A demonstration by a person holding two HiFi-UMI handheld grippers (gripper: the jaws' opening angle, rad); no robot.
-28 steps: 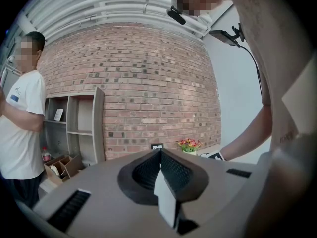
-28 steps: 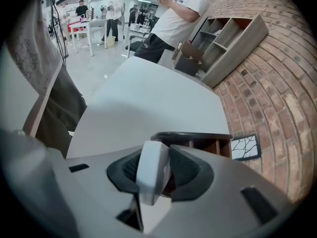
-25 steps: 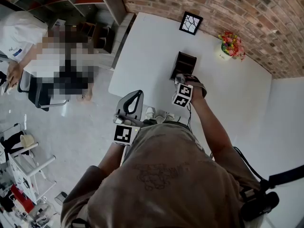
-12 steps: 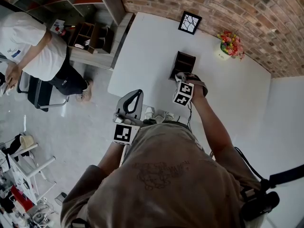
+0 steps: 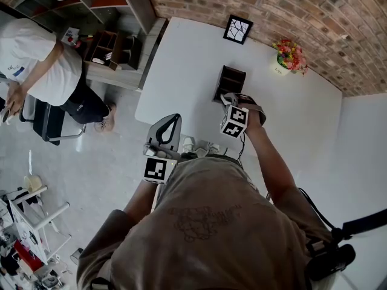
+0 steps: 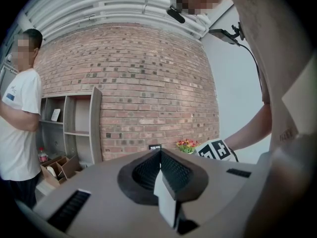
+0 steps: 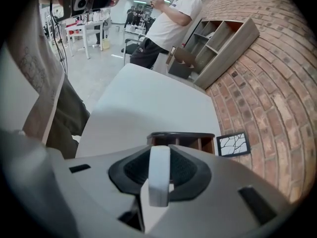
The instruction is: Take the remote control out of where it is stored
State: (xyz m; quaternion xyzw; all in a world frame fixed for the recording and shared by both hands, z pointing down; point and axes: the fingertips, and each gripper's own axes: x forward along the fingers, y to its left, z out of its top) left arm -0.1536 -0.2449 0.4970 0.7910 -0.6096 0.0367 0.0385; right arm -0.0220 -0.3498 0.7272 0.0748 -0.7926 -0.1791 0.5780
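Two tongs show. Right tongs [image 5: 226, 98] have just been closing and are clamped on a white remote control [image 7: 159, 182], its end showing between the pads. It seems to sit just above the near side of the brown wooden organizer [image 5: 230, 81], which stands on the white surface [image 5: 187, 59]. Left tongs [image 6: 160, 162] are pressed together with nothing between them, well back from the organizer.

The right gripper [image 7: 159, 155] has just closed its fingers [image 7: 192, 170] on the white remote control [image 7: 159, 180]; beyond the fingers a brown organizer [image 7: 182, 140] stands on the surface [image 7: 148, 98].
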